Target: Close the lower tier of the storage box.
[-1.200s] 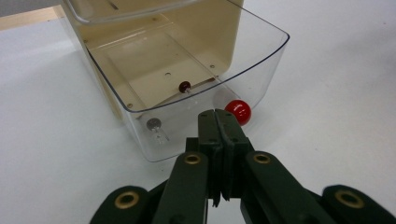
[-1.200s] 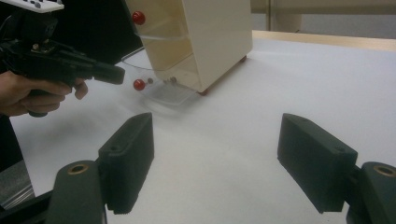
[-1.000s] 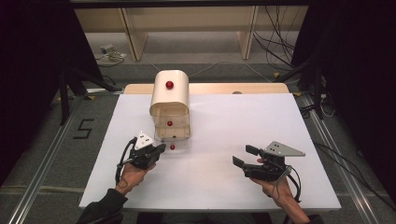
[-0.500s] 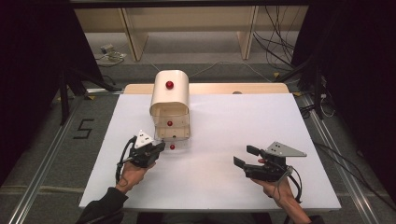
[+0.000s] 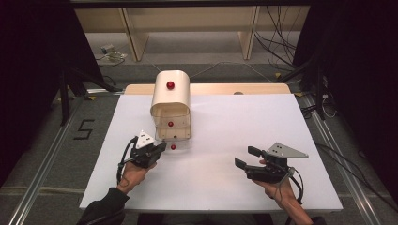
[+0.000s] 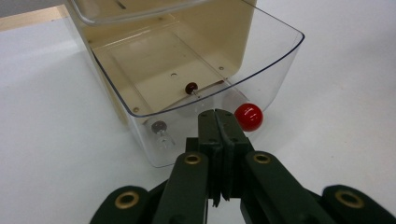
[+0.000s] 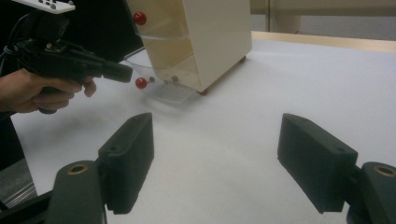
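One clear plastic drawer (image 6: pixel 261 60), round glossy red knob (image 6: pixel 248 116)

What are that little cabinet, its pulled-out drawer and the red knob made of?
The cabinet looks like cream plastic or painted wood; its smooth, even matte shell leaves that open. The drawer seems clear glossy plastic: you see the floor and screws through its walls. The red knob looks like glossy plastic or lacquered wood, with a bright highlight.
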